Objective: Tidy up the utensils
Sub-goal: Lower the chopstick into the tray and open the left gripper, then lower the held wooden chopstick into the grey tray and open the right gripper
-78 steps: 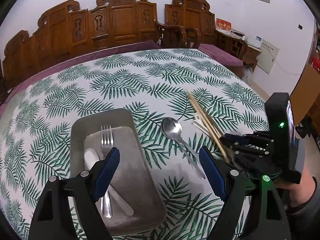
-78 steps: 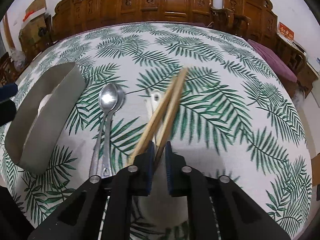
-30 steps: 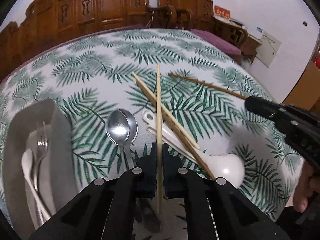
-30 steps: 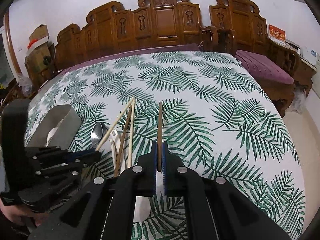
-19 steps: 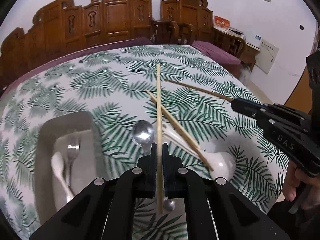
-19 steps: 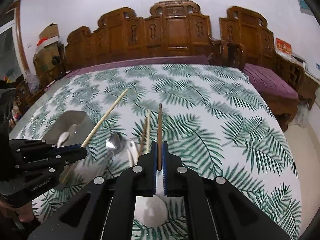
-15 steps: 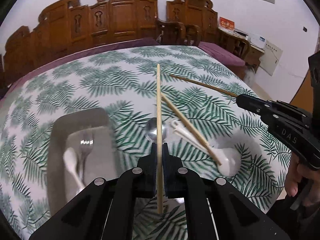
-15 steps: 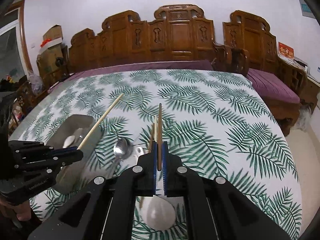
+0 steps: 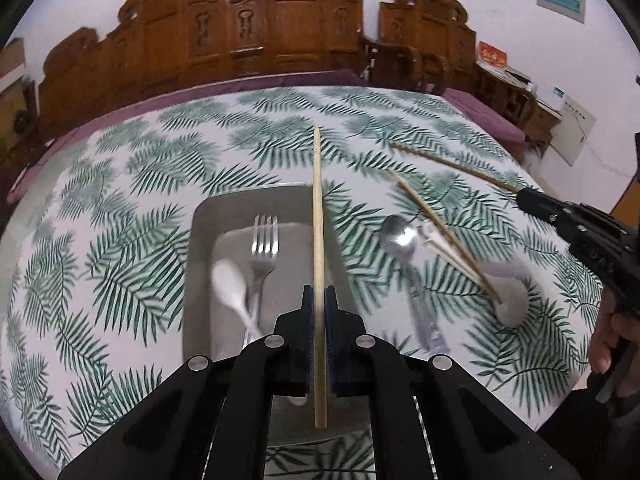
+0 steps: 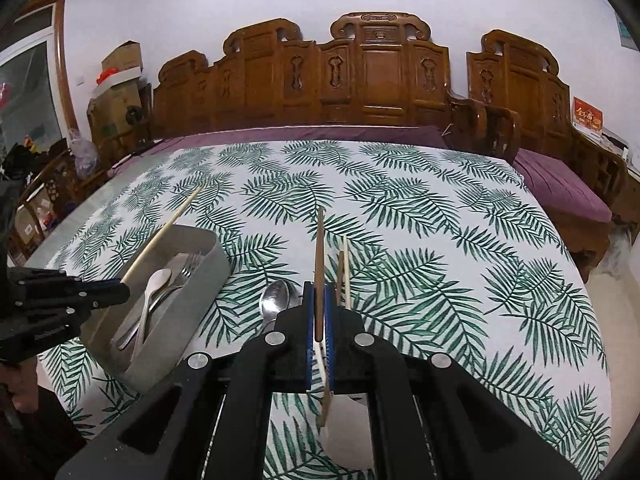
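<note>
My left gripper (image 9: 318,300) is shut on a pale chopstick (image 9: 317,200), held in the air over the right half of the grey tray (image 9: 200,216). A fork (image 9: 265,248) and a white spoon (image 9: 230,284) lie in the tray. My right gripper (image 10: 319,304) is shut on a darker chopstick (image 10: 319,248), raised above the table to the right of the tray (image 10: 180,320). Beneath it lie two chopsticks (image 10: 345,268), a metal spoon (image 10: 274,300) and a white ceramic spoon (image 10: 348,432). The left gripper (image 10: 120,292) also shows at the left of the right wrist view.
The round table carries a leaf-print cloth (image 10: 440,240). Carved wooden benches (image 10: 360,80) with purple cushions stand behind and to the right. A person's hand (image 9: 612,344) holds the right gripper at the table's right edge. Boxes (image 10: 120,80) are stacked at the far left.
My left gripper has carried its chopstick leftward, from above the metal spoon to above the tray. My right gripper has lifted slightly with its chopstick still in it.
</note>
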The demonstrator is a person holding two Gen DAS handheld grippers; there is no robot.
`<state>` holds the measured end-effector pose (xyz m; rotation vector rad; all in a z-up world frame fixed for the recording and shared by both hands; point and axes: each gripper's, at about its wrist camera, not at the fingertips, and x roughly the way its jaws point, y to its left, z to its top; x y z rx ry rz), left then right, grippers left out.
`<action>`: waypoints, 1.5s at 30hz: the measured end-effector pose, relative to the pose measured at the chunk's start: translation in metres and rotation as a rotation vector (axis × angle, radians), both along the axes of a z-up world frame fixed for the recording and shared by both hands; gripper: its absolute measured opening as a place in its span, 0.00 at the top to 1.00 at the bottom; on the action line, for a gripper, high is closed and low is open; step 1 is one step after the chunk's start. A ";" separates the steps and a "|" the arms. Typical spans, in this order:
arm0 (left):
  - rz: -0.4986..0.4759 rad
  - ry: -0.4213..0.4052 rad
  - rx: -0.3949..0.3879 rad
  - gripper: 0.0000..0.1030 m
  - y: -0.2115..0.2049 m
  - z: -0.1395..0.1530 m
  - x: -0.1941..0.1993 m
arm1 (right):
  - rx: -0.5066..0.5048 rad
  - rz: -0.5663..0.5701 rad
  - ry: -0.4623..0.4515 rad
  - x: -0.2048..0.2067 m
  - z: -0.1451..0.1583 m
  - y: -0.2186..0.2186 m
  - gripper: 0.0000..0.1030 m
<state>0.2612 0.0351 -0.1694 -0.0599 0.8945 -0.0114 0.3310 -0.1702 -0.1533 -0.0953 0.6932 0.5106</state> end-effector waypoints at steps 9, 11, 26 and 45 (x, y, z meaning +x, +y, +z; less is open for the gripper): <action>0.025 0.059 0.005 0.96 0.016 -0.026 0.001 | -0.031 0.013 0.013 0.001 -0.009 0.010 0.94; 0.021 0.075 0.014 0.96 0.015 -0.033 0.002 | -0.036 0.012 0.018 0.002 -0.011 0.010 0.94; 0.060 0.098 0.016 0.74 0.030 -0.037 0.006 | -0.013 0.038 0.027 -0.011 -0.006 0.014 0.94; 0.120 -0.086 0.014 0.22 0.072 0.015 -0.013 | -0.002 0.170 -0.040 -0.058 0.020 0.064 0.94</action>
